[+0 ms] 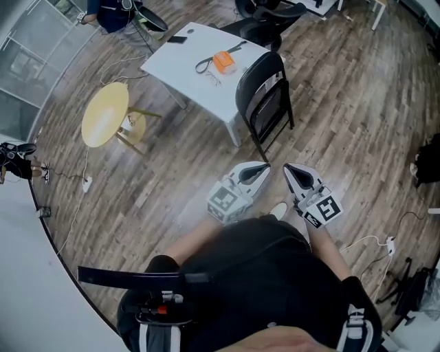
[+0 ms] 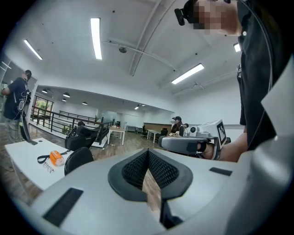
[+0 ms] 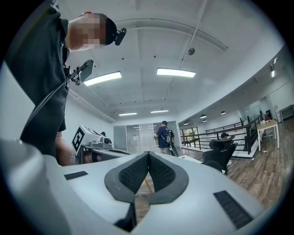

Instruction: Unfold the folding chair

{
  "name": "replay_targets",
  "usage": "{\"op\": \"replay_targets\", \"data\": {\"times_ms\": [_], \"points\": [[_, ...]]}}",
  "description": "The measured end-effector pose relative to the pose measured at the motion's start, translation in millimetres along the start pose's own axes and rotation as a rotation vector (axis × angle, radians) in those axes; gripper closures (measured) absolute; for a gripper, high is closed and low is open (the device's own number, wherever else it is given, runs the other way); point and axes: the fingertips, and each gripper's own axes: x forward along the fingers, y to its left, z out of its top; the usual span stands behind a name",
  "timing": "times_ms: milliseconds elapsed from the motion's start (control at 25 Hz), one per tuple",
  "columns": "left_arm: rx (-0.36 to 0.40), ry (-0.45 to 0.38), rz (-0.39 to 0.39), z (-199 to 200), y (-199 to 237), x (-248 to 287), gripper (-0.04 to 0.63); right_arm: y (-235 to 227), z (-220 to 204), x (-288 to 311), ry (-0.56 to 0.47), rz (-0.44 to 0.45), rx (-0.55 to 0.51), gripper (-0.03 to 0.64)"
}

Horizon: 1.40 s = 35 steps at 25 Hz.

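The black folding chair (image 1: 265, 96) stands folded, leaning against a corner of the white table (image 1: 180, 65). In the left gripper view only its rounded back (image 2: 78, 158) shows beside the table. My left gripper (image 1: 265, 167) and right gripper (image 1: 287, 168) hang side by side above the wooden floor, a short way in front of the chair and not touching it. Both are shut with nothing between the pads. The left gripper's own jaws (image 2: 148, 155) are closed tip to tip, as are the right gripper's (image 3: 148, 158). Each gripper view shows the other gripper beside it.
An orange object (image 1: 223, 62), a black strap and a phone lie on the table. A yellow round stool (image 1: 105, 115) stands to the left. A black office chair (image 1: 265, 20) sits behind the table. Cables and a power strip (image 1: 388, 242) lie on the floor at right.
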Motion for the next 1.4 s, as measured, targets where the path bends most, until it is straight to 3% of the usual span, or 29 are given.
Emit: {"op": "replay_targets", "data": {"times_ms": [280,680,1000,1400], "points": [[0.008,-0.013,0.023,24,17,74,0.591,-73,12,-1,-0.002,0.025,-0.005,0.618],[-0.012,0.014,0.014,20,67,111,0.591,-123,-1,35,0.020,0.013,0.031,0.618],[-0.018,0.032,-0.072,21,165,125,0.591,-168,-18,124,0.065,-0.086,0.034,0.618],[0.015,0.042,-0.175,29,294,131,0.591,-220,-19,242,0.017,-0.230,-0.003,0.618]]}}
